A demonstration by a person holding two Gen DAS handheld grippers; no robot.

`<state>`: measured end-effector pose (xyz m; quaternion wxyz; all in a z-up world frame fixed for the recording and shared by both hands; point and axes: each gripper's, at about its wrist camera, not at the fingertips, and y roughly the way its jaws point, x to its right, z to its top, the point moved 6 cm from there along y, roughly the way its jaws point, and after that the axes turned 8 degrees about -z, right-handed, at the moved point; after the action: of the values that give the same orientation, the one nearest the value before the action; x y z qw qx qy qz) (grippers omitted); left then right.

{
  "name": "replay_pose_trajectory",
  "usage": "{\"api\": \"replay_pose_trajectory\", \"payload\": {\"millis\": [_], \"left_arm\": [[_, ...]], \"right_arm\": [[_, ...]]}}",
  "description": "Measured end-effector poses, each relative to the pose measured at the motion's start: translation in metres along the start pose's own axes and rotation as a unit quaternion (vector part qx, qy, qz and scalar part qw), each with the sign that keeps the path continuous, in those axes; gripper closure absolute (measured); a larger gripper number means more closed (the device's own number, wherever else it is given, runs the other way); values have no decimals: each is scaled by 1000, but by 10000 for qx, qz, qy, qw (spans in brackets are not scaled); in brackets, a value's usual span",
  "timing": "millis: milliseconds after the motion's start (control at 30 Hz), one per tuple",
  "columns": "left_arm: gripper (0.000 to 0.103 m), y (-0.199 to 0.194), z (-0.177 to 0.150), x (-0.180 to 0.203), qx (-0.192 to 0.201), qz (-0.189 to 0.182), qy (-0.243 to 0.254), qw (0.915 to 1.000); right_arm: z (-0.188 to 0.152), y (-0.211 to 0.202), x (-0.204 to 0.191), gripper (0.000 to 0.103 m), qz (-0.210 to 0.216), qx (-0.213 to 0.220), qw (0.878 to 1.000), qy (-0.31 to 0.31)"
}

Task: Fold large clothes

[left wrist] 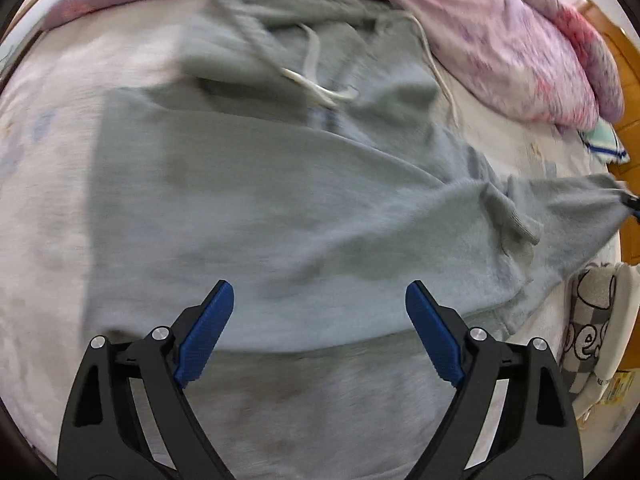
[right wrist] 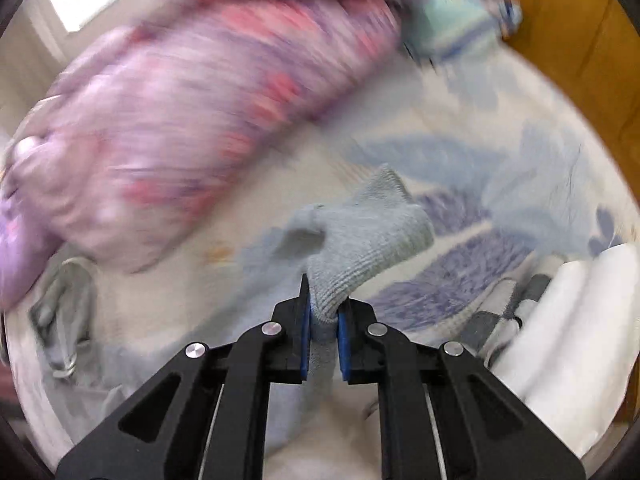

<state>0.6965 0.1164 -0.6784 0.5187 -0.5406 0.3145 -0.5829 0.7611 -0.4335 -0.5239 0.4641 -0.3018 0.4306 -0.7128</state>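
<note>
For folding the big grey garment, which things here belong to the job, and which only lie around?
Belong to the job:
- grey hoodie
- its cuff, clamped in the right claw
- left claw, open above the hoodie

Only lying around:
- purple quilt
- folded towel
- checkered garment

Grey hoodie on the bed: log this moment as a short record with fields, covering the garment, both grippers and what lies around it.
garment: grey hoodie, spread on the bed sheet, drawstrings loose near the hood
left gripper: open, above the hoodie body, holding nothing
right gripper: shut on the sleeve cuff
sleeve: pulled out sideways from the body
behind the hoodie: purple and pink quilt
right of the bed: folded clothes
picture quality: both views motion-blurred
</note>
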Motion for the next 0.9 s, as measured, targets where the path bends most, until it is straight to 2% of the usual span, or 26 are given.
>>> {"api": "replay_pose_trajectory", "payload": {"millis": [100,200,300,400,533,667,733,767,833,867,900], "left_arm": [[15,-27,0,-35,132,61,-129,9998],[15,-53,0,-71,234,100,-373,9990],[15,-80,1,-100,352,88,-511,9980],[15,-105,-2,-128,467,111,-515,9975],[15,-134,-9,-169,595,143,-616,9962],[15,-150,-21,-205,660,154,-824,9943],[15,-151,-25,-216,650,139,-886,9938],[15,-152,-28,-220,656,125,-923,9935],[15,-150,-31,-226,646,100,-998,9929],[15,-150,-32,-228,654,52,-1072,9921],[15,-148,-32,-229,659,31,-1132,9914]], "right_arm": [[-18,-64,-61,93,367,522,9974,-335],[-52,-112,-142,93,751,778,9903,-869],[-88,-144,-219,93,1061,773,9828,-1302],[-143,-171,-314,93,1372,744,9698,-1876],[-210,-163,-410,93,1583,387,9561,-2434],[-273,-131,-478,89,1501,-64,9384,-3113],[-302,-111,-501,81,1581,-366,9315,-3256],[-311,-104,-506,81,1629,-545,9271,-3331],[-325,-104,-511,79,2039,-870,9223,-3165],[-326,-105,-510,75,2141,-933,9217,-3096],[-325,-109,-509,62,2379,-1043,9184,-2985]]}}
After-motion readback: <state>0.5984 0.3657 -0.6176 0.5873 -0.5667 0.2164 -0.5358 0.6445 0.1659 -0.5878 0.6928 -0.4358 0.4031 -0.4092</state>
